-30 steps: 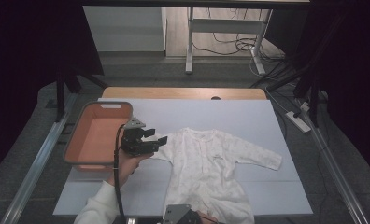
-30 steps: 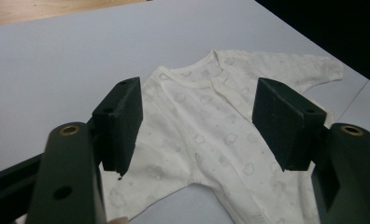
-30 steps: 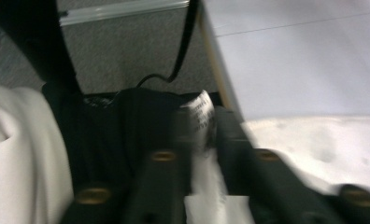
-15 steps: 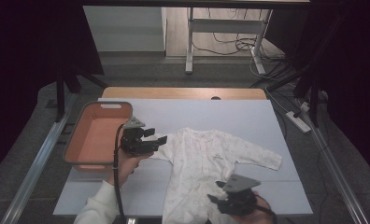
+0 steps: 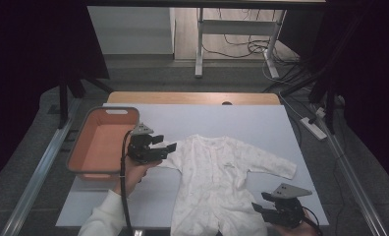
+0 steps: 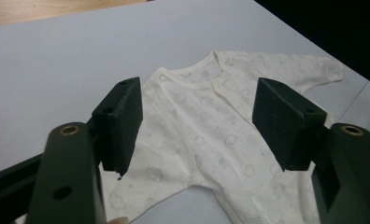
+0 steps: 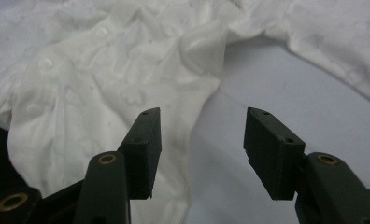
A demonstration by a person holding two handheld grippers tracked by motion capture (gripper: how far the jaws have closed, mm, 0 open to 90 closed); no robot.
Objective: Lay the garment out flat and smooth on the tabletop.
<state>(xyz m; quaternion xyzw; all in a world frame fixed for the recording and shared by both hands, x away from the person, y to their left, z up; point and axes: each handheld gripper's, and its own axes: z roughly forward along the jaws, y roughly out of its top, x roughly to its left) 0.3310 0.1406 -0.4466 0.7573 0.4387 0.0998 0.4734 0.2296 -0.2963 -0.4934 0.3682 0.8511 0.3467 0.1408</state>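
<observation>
Where the table's near edge meets the person's hands, the right gripper (image 5: 263, 210) sits low at the near right corner, just beside the lower leg of the baby suit (image 5: 217, 182), its 2 jaws parted with nothing between them; they have just been opening. From the right gripper view, the left jaw hangs over the rumpled cloth of the suit's leg while the right jaw stands over bare sheet, and neither pad presses on the fabric. A white sleeve (image 5: 101, 219) comes in at the bottom left and carries the left gripper (image 5: 169, 146), which hovers at the suit's shoulder on the tub side. Its jaws stand wide and empty, and in the left gripper view they frame the collar and the buttoned front of the suit without touching it. That cream suit, printed with faint clouds, lies flat on its back on the pale sheet (image 5: 251, 120) that covers the table, with both arms spread to the sides and the legs pointing toward the person. Left of it, just beyond the left gripper, an orange tub (image 5: 84, 162) with a grey rim rests at the sheet's left edge. Farther off, a strip of bare wooden tabletop (image 5: 192, 98) shows past the sheet.
</observation>
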